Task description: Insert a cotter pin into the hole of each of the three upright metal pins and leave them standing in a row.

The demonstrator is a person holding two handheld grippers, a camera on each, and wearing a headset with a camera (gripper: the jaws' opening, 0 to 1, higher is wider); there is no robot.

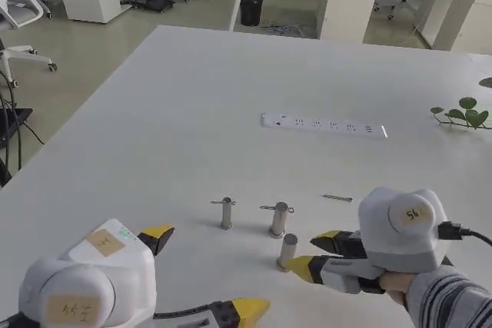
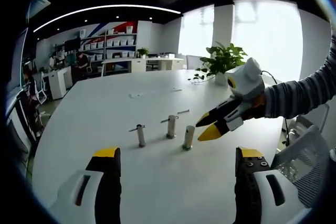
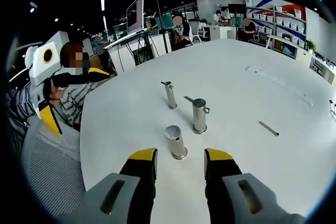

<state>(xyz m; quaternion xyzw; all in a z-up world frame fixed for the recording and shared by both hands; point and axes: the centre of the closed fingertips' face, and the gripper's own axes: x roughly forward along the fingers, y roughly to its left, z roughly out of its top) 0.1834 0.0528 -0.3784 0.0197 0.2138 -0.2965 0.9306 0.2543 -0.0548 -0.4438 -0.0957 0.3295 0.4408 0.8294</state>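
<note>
Three upright metal pins stand on the white table point(image 1: 177, 113). The left pin point(image 1: 225, 213) point(image 2: 140, 135) point(image 3: 169, 94) and the middle pin point(image 1: 279, 219) point(image 2: 171, 126) point(image 3: 199, 115) each carry a cotter pin through the top. The near pin point(image 1: 288, 252) point(image 2: 188, 137) point(image 3: 176, 141) shows none. A loose cotter pin point(image 1: 337, 198) point(image 3: 268, 128) lies flat beyond them. My right gripper point(image 1: 307, 251) point(image 3: 180, 156) is open, its tips just short of the near pin. My left gripper point(image 1: 204, 270) point(image 2: 178, 153) is open and holds nothing, low at the front left.
A white power strip point(image 1: 323, 124) lies farther back on the table. A small green plant point(image 1: 461, 113) sits at the right edge. Office chairs, desks and a black bin stand on the floor past the table's far edge.
</note>
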